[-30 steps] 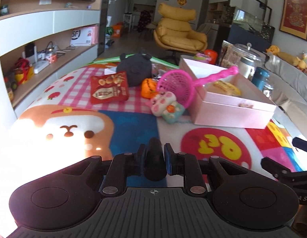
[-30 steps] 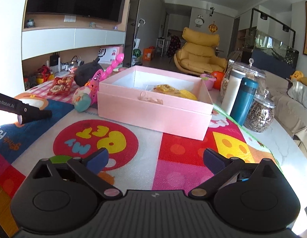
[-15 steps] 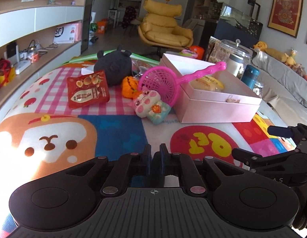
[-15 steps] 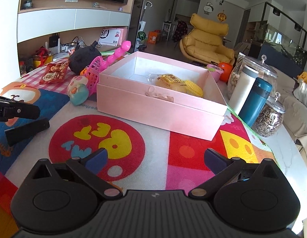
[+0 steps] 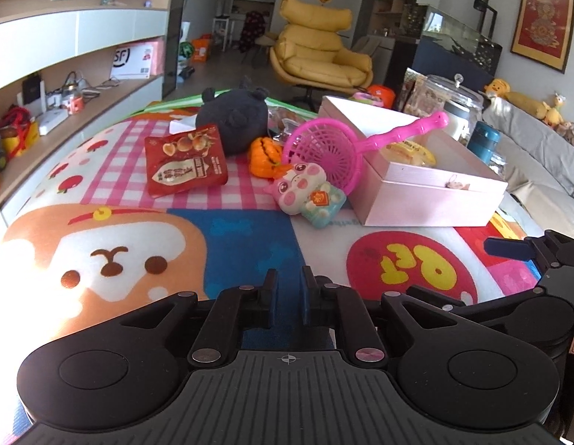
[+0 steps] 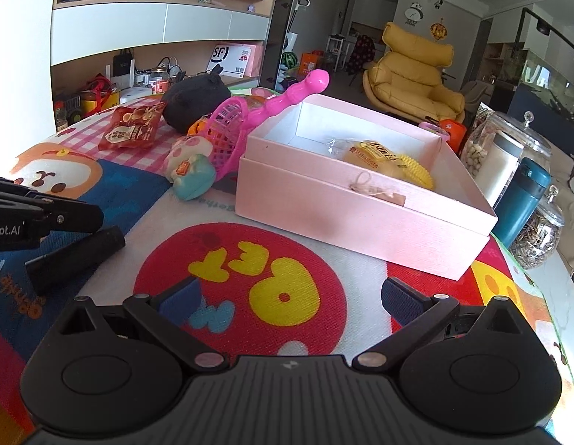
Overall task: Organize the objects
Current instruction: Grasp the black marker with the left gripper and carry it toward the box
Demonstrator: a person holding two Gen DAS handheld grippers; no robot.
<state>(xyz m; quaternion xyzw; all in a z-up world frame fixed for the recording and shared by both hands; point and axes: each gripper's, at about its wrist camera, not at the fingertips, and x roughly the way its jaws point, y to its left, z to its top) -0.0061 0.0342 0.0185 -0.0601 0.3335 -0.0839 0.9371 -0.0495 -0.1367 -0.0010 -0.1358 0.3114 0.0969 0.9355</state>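
Right wrist shows yellow snacks inside pink box.

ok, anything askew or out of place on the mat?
Yes: the pink net scoop is propped at a slant, handle resting on the rim of the pink box, head down against the pig toy.

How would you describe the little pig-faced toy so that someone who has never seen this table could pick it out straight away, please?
Start from the open pink box on the colourful play mat. Against its left side leans a pink plastic strainer, and the pig-faced toy lies just in front of that strainer's basket. It is the only pale, cream-and-mint squishy figure there, unlike the orange pumpkin toy and black plush behind it.
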